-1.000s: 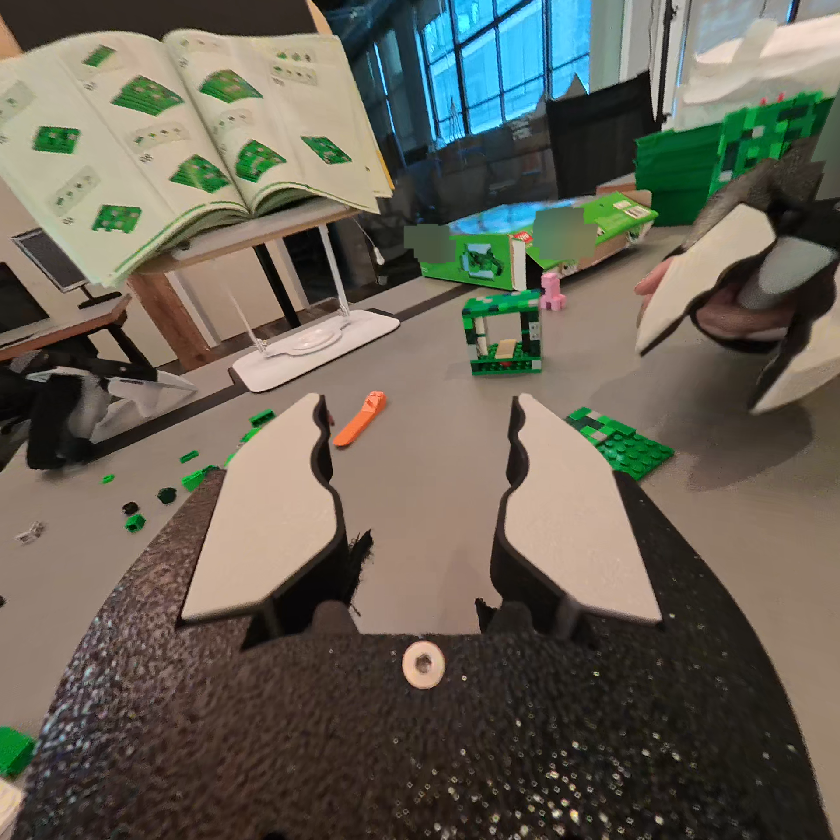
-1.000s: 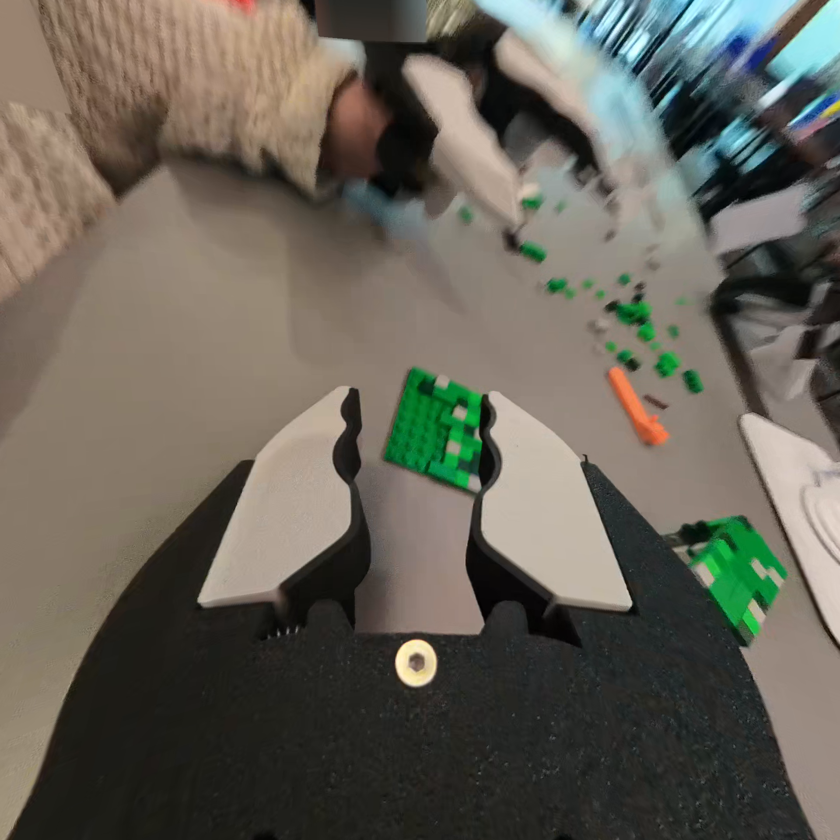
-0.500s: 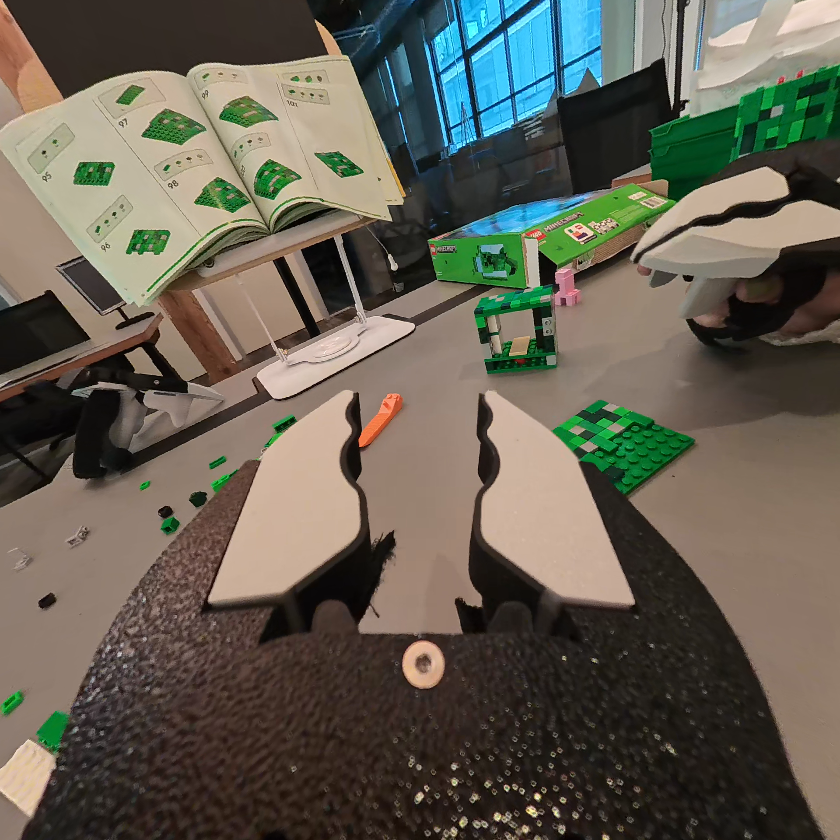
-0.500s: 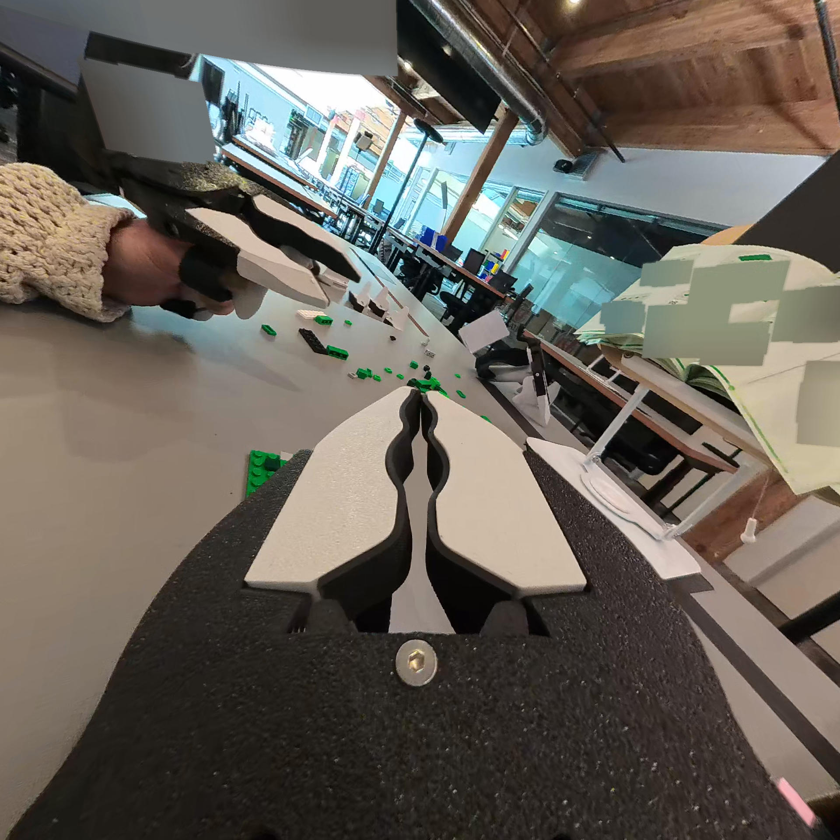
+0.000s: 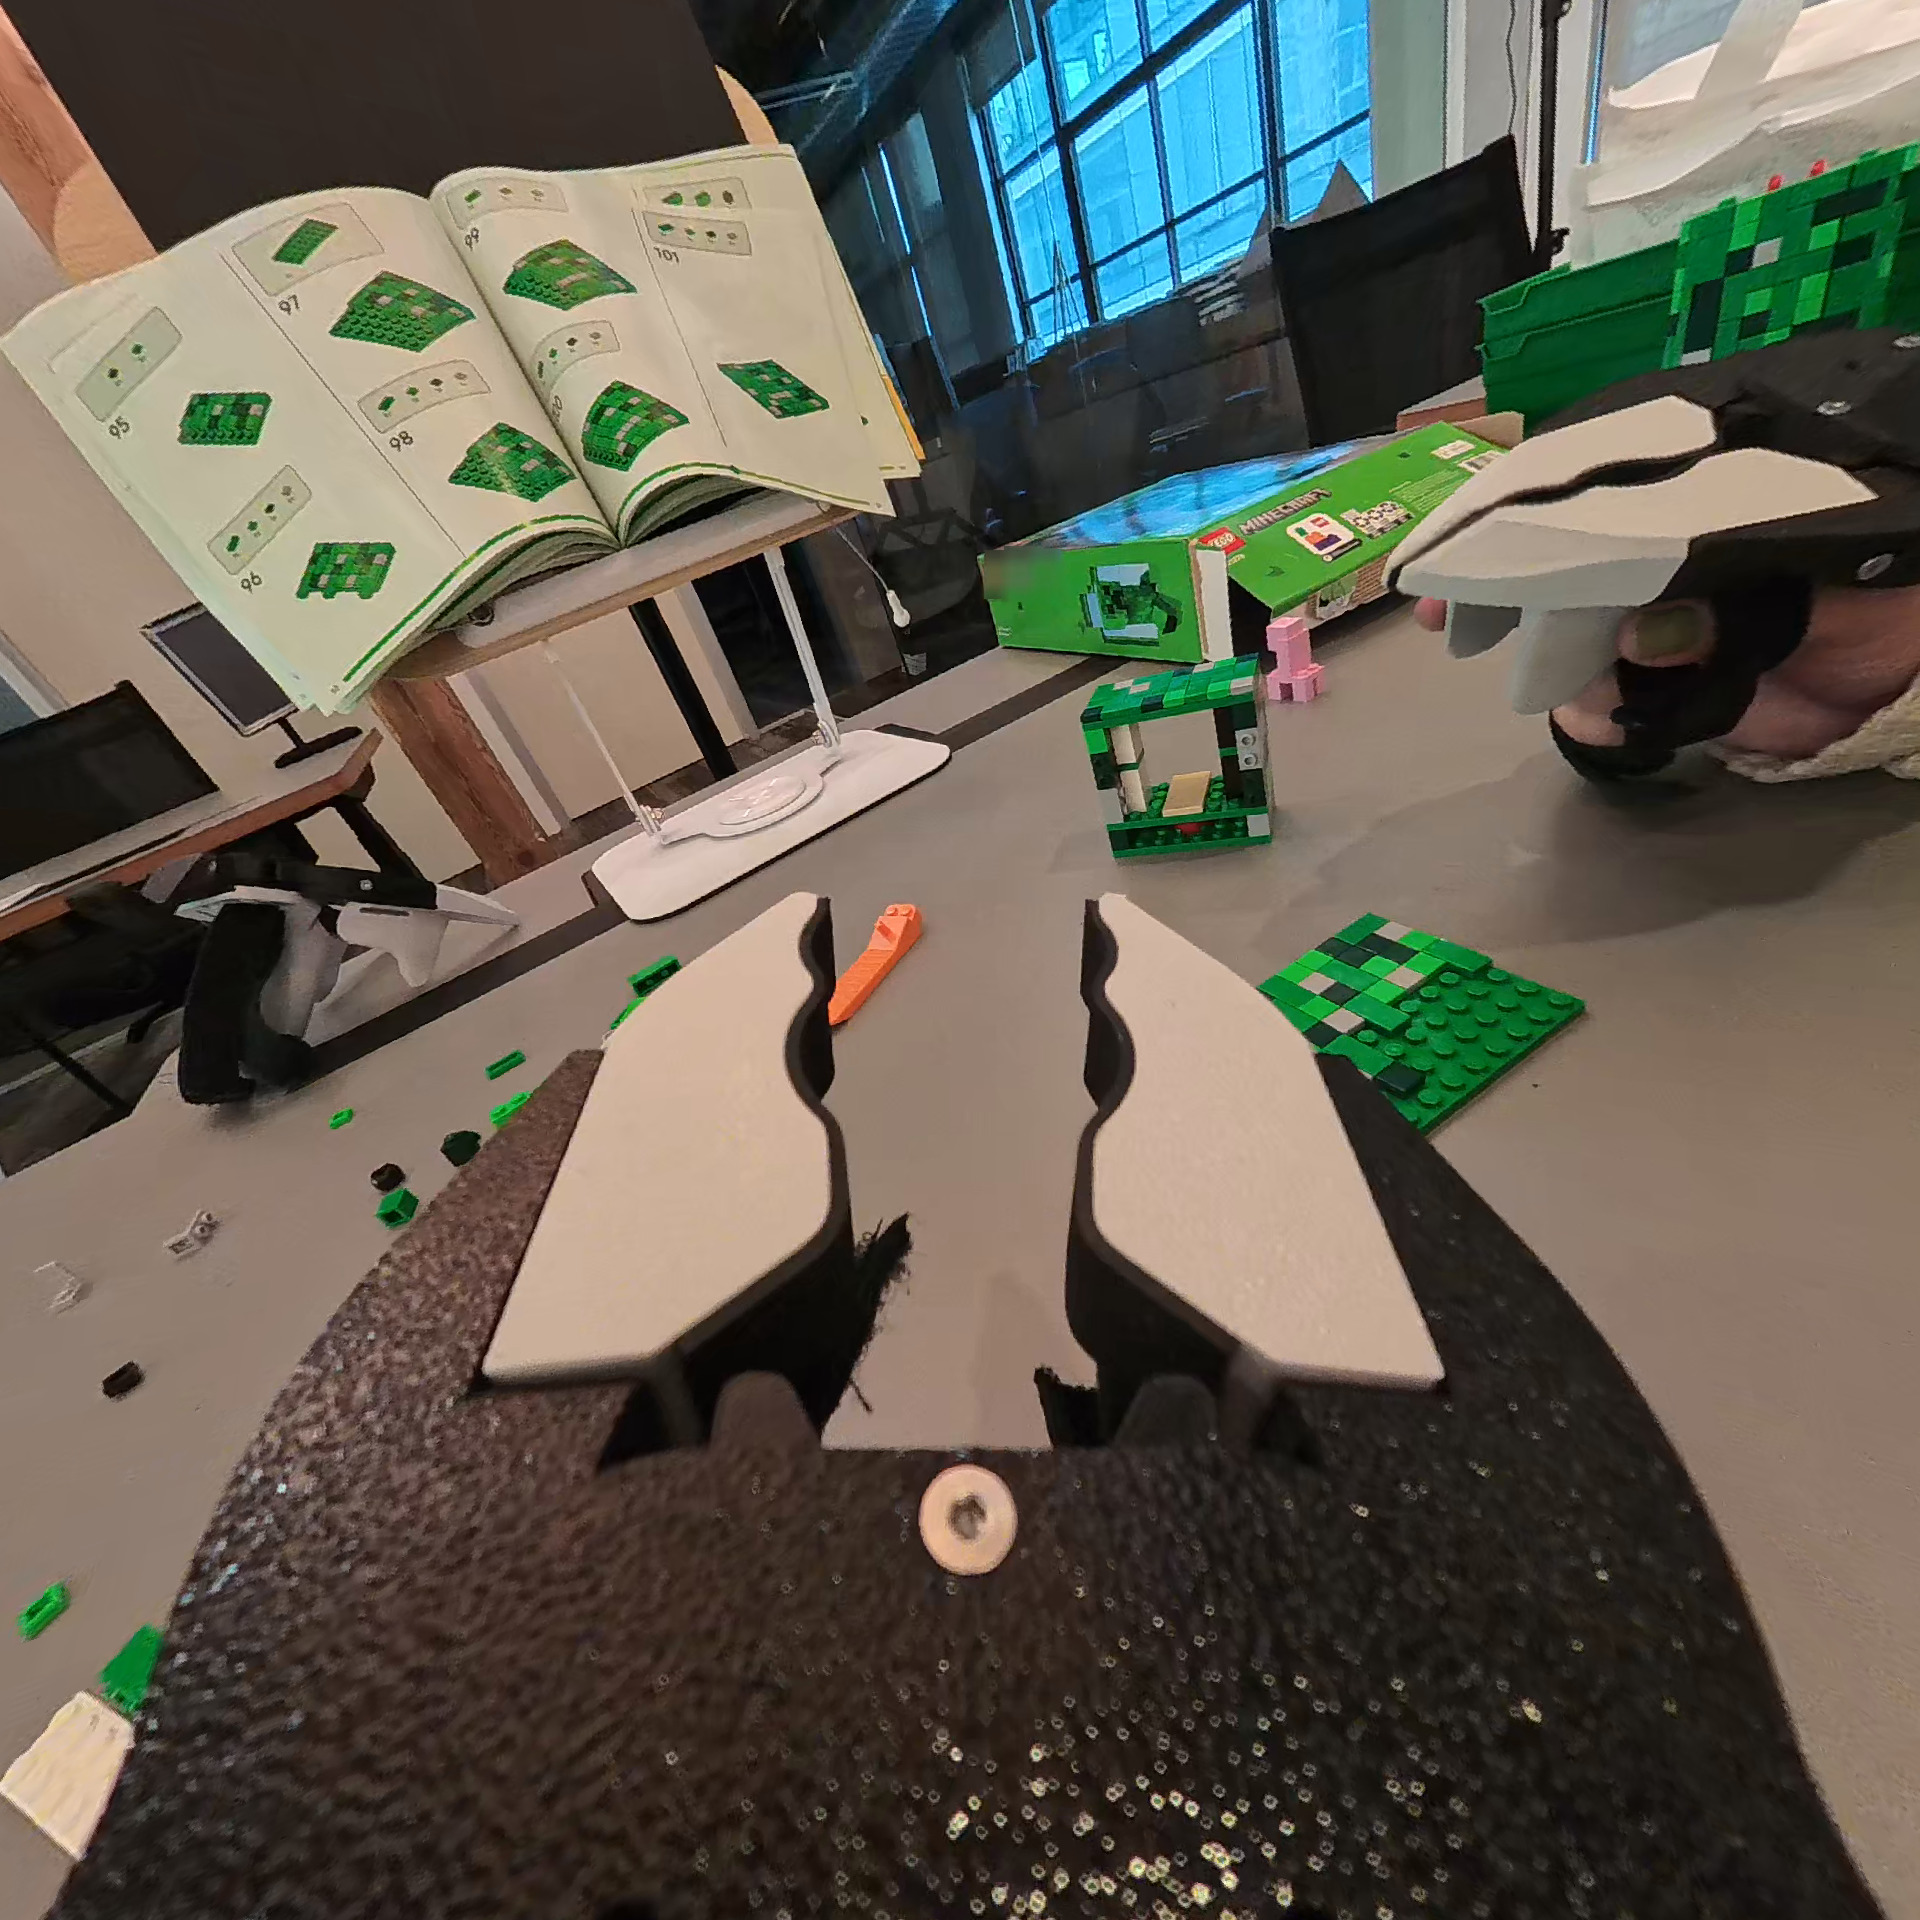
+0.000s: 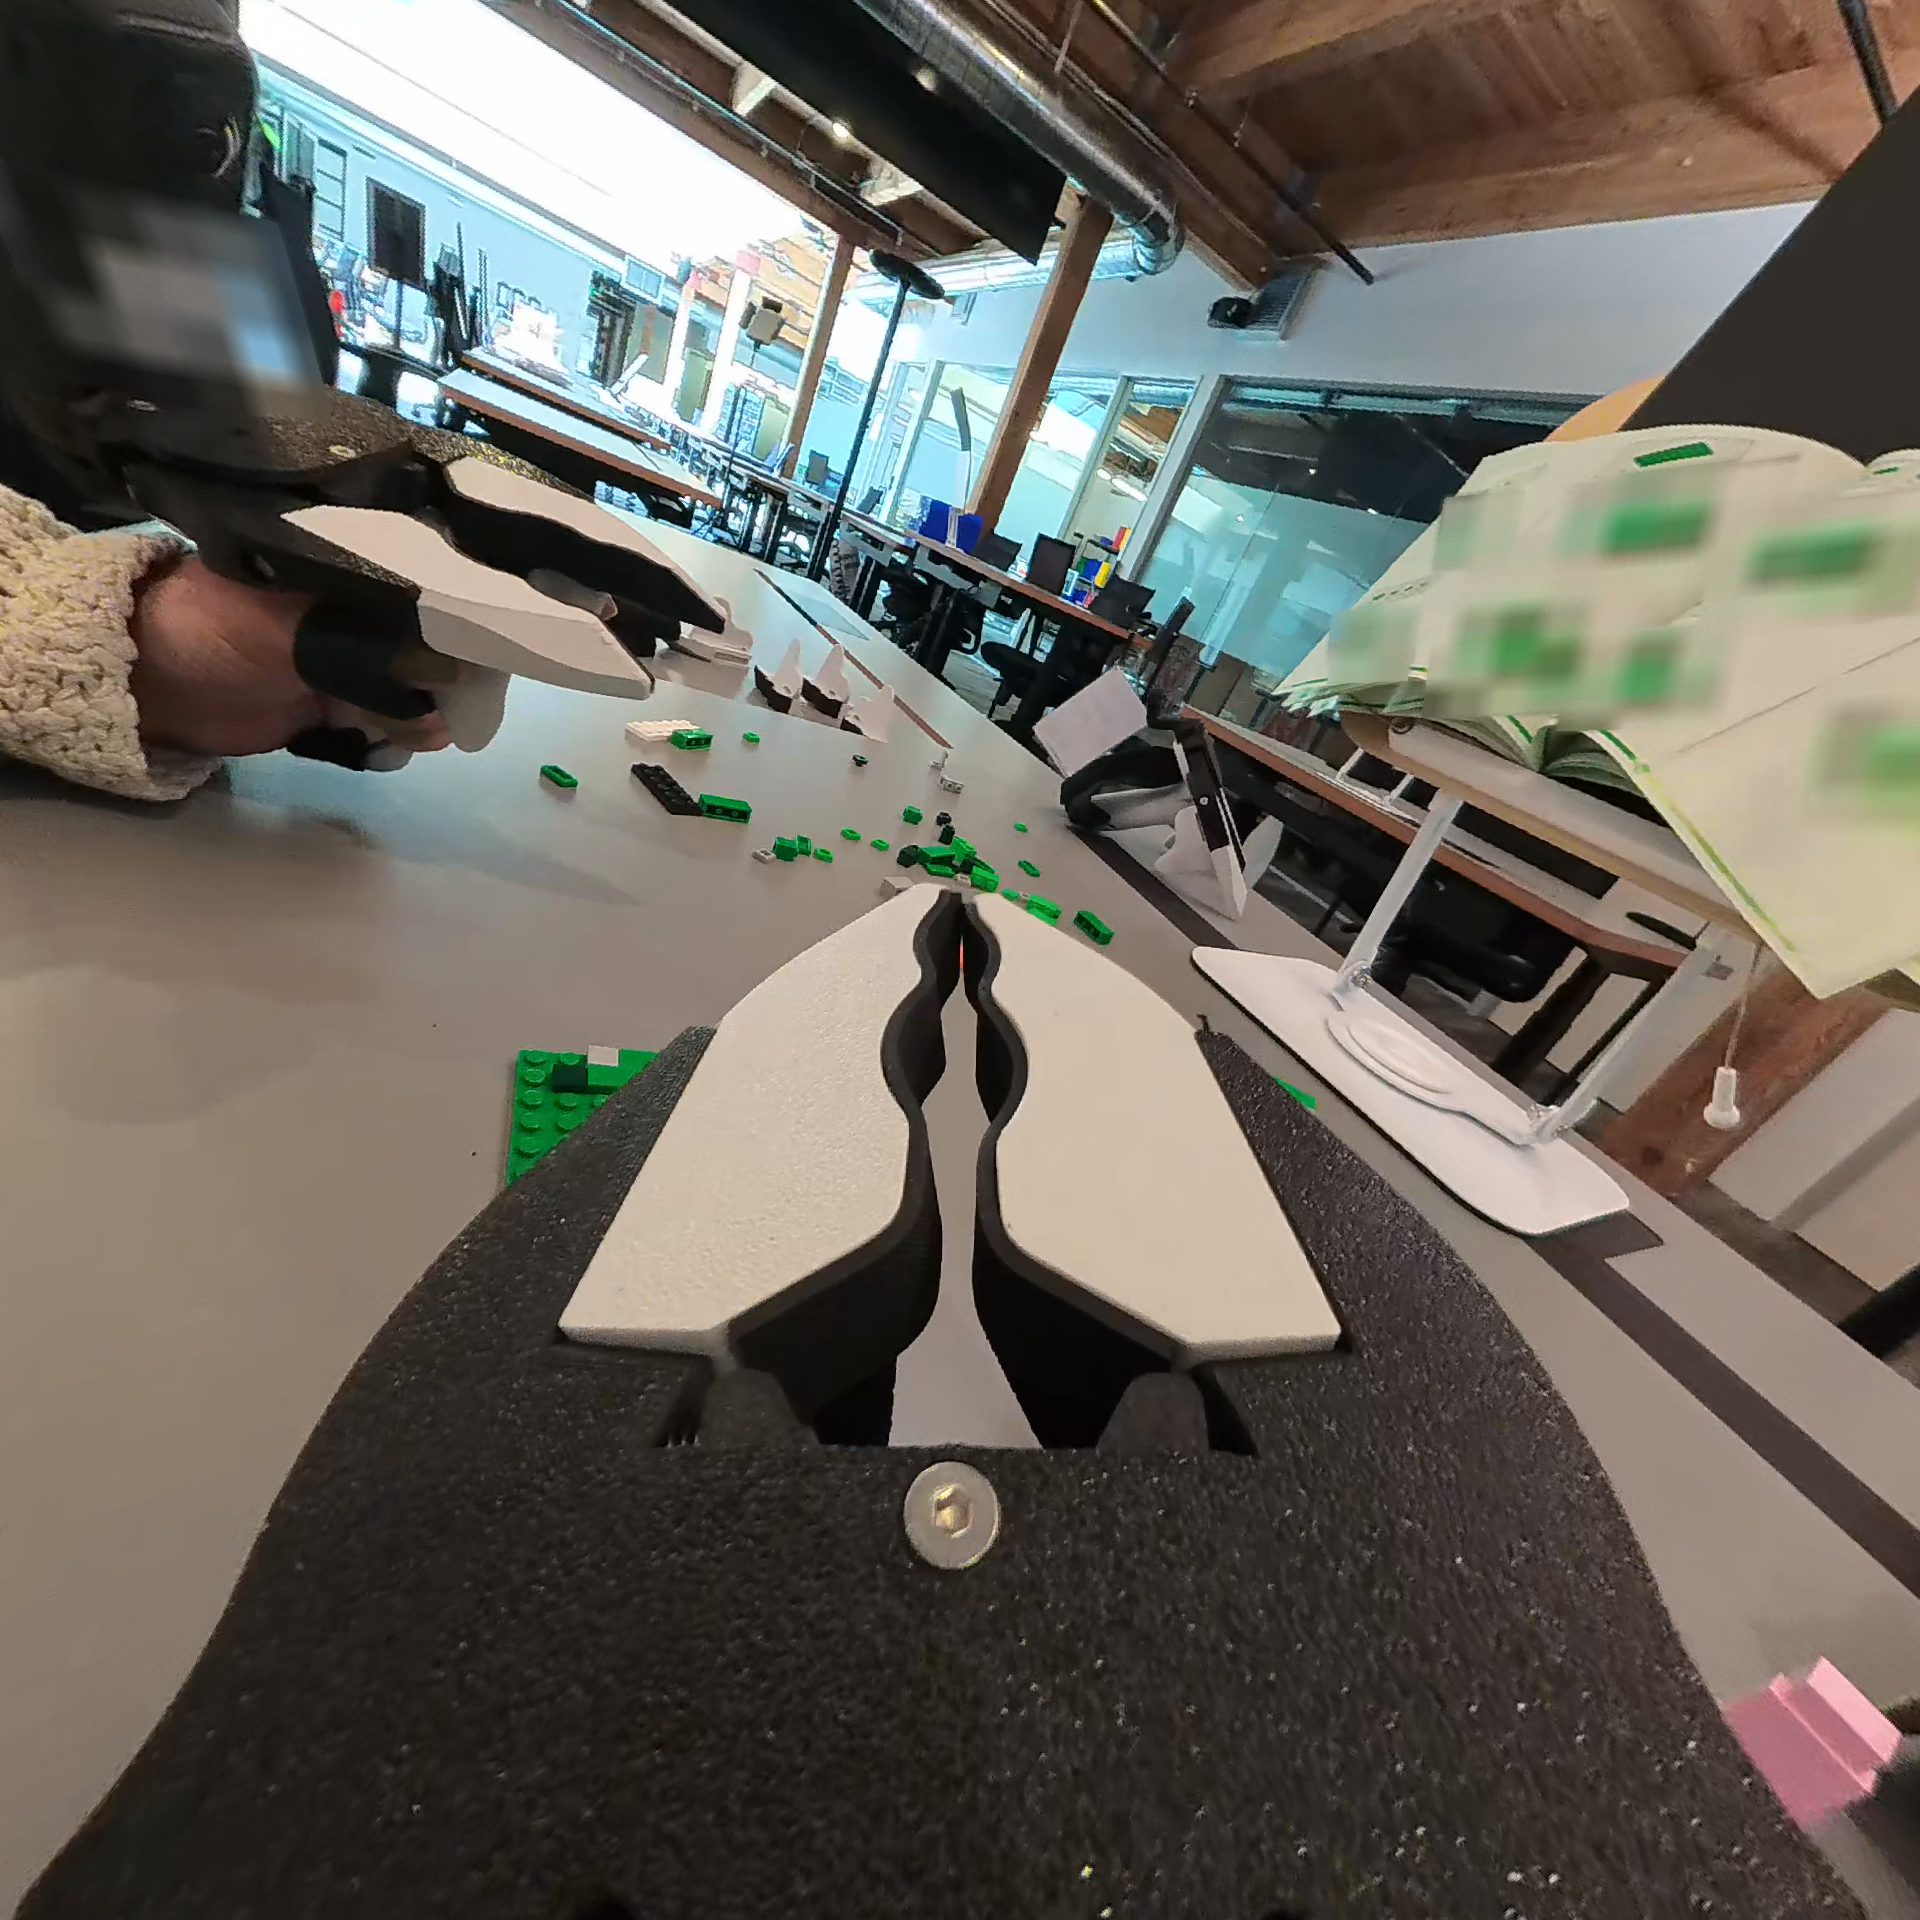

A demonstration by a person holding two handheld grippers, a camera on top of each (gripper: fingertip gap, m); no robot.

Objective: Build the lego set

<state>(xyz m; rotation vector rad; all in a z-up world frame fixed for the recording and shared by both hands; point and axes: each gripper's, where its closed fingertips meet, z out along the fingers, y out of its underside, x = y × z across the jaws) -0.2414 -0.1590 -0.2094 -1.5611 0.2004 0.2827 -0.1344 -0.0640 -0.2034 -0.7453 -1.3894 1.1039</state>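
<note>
My left gripper point(image 5: 956, 920) is open and empty, held above the grey table point(image 5: 1558, 1299). A green studded plate with mixed green tiles point(image 5: 1423, 1013) lies just right of it. A small green cube frame point(image 5: 1179, 758) stands farther back. My right gripper point(image 6: 956, 904) is shut and empty; it also shows at the right of the left wrist view point(image 5: 1558, 520). In the right wrist view the green plate point(image 6: 561, 1101) pokes out at the left of the gripper body, and the left gripper point(image 6: 582, 613) shows at the far left.
An open instruction booklet point(image 5: 468, 395) rests on a white stand point(image 5: 769, 821). An orange brick separator point(image 5: 873, 961) lies ahead. Loose green and black pieces point(image 5: 447, 1143) are scattered at the left. A green box point(image 5: 1226, 561) and a pink figure point(image 5: 1291, 660) sit at the back. The left gripper's tips are roughly 15 centimetres from the right gripper's.
My left gripper narrowed, then widened a little. My right gripper swung up from pointing down at the green plate to level and went from open to shut.
</note>
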